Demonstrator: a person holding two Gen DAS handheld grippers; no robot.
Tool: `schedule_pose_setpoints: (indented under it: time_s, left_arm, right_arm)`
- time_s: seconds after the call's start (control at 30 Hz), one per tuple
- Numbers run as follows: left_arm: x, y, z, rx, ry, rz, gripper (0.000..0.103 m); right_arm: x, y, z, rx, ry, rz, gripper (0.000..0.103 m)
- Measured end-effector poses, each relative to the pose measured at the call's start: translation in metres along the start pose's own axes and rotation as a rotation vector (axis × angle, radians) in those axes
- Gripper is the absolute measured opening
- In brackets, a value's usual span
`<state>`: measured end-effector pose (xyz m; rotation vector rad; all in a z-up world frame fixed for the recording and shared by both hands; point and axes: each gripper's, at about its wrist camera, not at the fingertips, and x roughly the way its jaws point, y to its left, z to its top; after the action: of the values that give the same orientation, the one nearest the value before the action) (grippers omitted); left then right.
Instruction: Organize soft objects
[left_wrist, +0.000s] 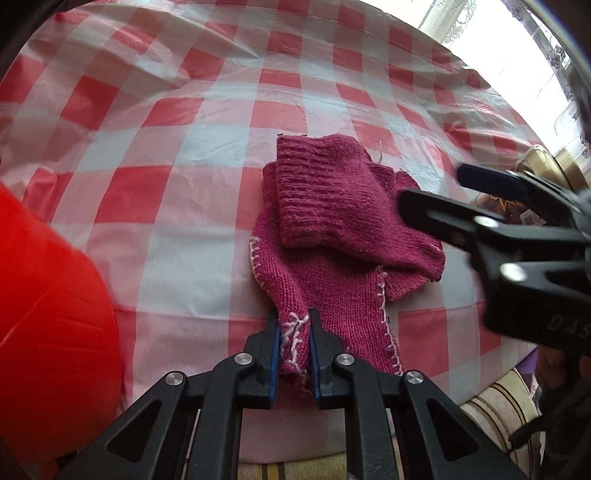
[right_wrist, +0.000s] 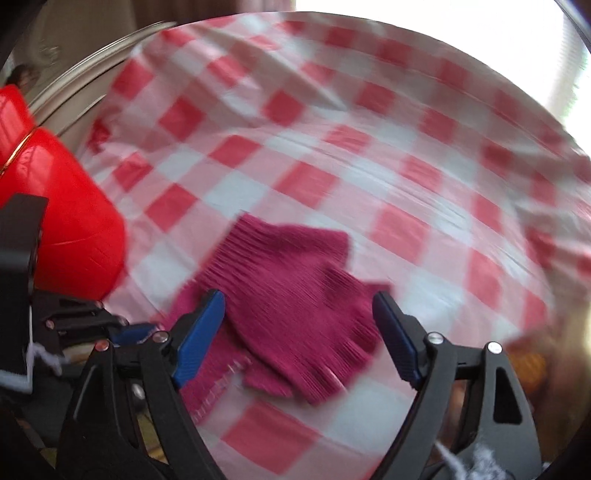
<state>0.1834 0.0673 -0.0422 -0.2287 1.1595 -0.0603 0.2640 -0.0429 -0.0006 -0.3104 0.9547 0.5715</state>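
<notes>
A magenta knitted piece (left_wrist: 332, 295) with white stitching along its edges lies on the red-and-white checked tablecloth (left_wrist: 184, 129). A ribbed magenta fold (left_wrist: 317, 195) rests on top of it. My left gripper (left_wrist: 293, 314) is shut on the near stitched corner of the knit. My right gripper (left_wrist: 432, 186) comes in from the right, just beside the ribbed fold. In the blurred right wrist view, the right gripper (right_wrist: 299, 297) stands open over the knit (right_wrist: 288, 258), with its pads clear of the cloth. The left gripper (right_wrist: 125, 332) shows at the lower left there.
A shiny red rounded container (left_wrist: 44, 314) stands close on the left, also seen in the right wrist view (right_wrist: 66, 221). A gold round tin (left_wrist: 554, 166) sits at the right edge. Striped fabric (left_wrist: 498, 406) lies below the table's near edge. A bright window is behind.
</notes>
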Motion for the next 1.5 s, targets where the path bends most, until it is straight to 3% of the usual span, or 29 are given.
schedule_pose_setpoints:
  time_s: [0.2,0.27,0.3,0.37,0.4,0.43,0.6,0.7,0.73,0.77,0.83,0.9,1.0,1.03,1.1,1.17,1.2,1.27,1.5]
  left_arm:
    - [-0.001,0.003,-0.003,-0.015,-0.001,-0.004,0.013]
    - [-0.001,0.003,-0.003,-0.015,-0.003,-0.005,0.013]
    - [-0.001,0.002,-0.003,-0.013,-0.004,-0.003,0.013]
    - [0.0,0.002,-0.003,-0.012,-0.005,-0.003,0.013]
    - [0.0,0.003,-0.003,-0.015,-0.006,-0.006,0.013]
    - [0.0,0.003,-0.002,-0.017,-0.006,-0.009,0.013]
    - [0.0,0.003,-0.001,-0.02,-0.007,-0.007,0.013]
    - [0.0,0.002,-0.001,-0.02,-0.005,-0.003,0.013]
    - [0.0,0.001,-0.001,-0.019,-0.005,-0.001,0.013]
    - [0.0,0.001,-0.001,-0.018,-0.005,0.001,0.013]
    - [0.0,0.0,-0.001,-0.017,-0.004,0.005,0.013]
    - [0.001,-0.001,-0.001,-0.017,-0.004,0.007,0.013]
    - [0.001,0.001,-0.001,-0.025,-0.005,-0.002,0.013]
    - [0.001,0.002,-0.001,-0.025,-0.006,-0.003,0.013]
    - [0.001,0.002,-0.001,-0.022,-0.007,-0.001,0.013]
    - [0.001,0.002,-0.001,-0.022,-0.007,-0.002,0.013]
    - [0.001,0.002,-0.001,-0.025,-0.007,-0.005,0.013]
    - [0.001,0.003,-0.002,-0.028,-0.008,-0.01,0.013]
    - [-0.001,0.003,-0.003,-0.029,-0.002,-0.005,0.015]
  right_arm:
    - [0.033,0.016,0.013,-0.071,0.025,0.104,0.083]
    - [0.042,0.018,0.013,-0.073,0.046,0.135,0.056]
    - [0.044,0.017,0.011,-0.068,0.052,0.138,0.053]
    - [0.04,0.013,0.01,-0.056,0.04,0.16,0.033]
    - [0.038,0.009,0.01,-0.042,0.039,0.161,0.028]
    - [0.035,0.001,0.011,-0.016,0.037,0.138,0.015]
    - [0.026,-0.033,0.007,0.075,0.046,0.037,0.012]
    - [0.019,-0.04,0.005,0.084,0.014,0.034,0.013]
    - [0.014,-0.035,0.005,0.06,-0.009,0.051,0.022]
    - [0.013,-0.029,0.007,0.034,-0.006,0.067,0.049]
    - [0.012,-0.009,0.008,-0.041,-0.009,0.104,0.082]
    - [0.013,0.008,0.007,-0.115,-0.019,0.104,0.083]
    - [0.029,0.019,0.002,-0.161,0.036,0.072,0.083]
    - [0.035,0.019,0.0,-0.167,0.051,0.056,0.083]
    - [0.044,0.016,-0.005,-0.158,0.08,0.088,0.069]
    - [0.041,0.004,-0.003,-0.088,0.067,0.098,0.035]
    - [0.039,0.0,-0.001,-0.068,0.064,0.096,0.032]
    - [0.031,-0.014,0.002,-0.014,0.041,0.077,0.018]
    - [0.03,-0.04,-0.005,0.076,0.075,-0.018,0.014]
